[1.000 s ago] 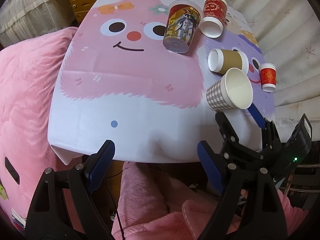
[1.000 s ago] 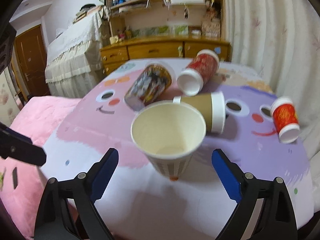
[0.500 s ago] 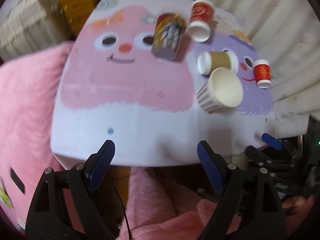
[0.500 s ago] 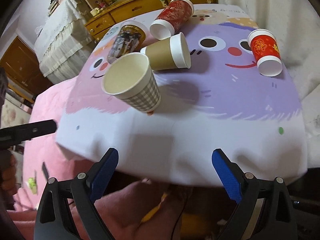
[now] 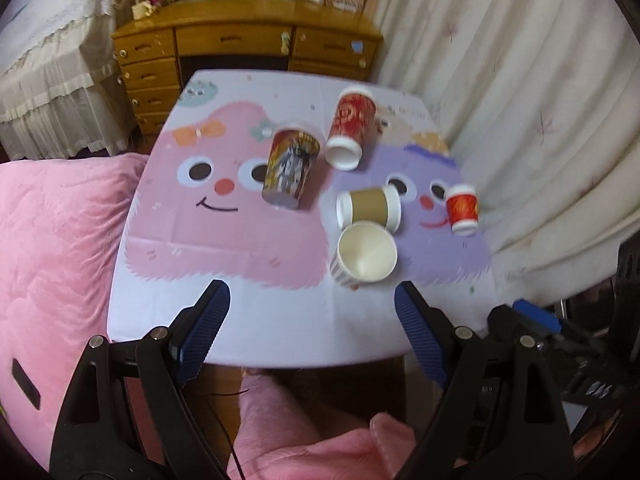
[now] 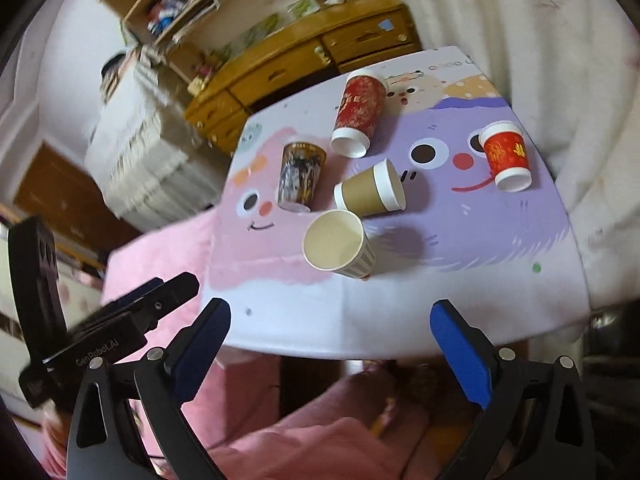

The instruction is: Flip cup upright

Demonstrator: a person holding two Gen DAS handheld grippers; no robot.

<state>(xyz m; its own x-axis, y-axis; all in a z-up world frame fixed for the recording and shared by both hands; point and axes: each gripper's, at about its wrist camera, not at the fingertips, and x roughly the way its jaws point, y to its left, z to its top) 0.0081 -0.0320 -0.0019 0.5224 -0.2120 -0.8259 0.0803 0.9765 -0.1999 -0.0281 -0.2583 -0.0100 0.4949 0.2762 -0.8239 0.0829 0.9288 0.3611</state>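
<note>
A checked paper cup stands upright on the table, mouth up, near the front. A brown cup lies on its side just behind it. A tall red cup and a picture cup lie further back. A small red cup is mouth down at the right. My left gripper is open and empty, before the table's front edge. My right gripper is open and empty, also off the front edge.
The small table has a cartoon cloth. A pink blanket lies to the left. A wooden dresser stands behind and a white curtain hangs at the right. The left gripper's body shows in the right wrist view.
Both grippers have pulled back from the table, away from the checked cup, which stays standing upright. The right gripper, close around the cup a second ago, is now off the front edge.
</note>
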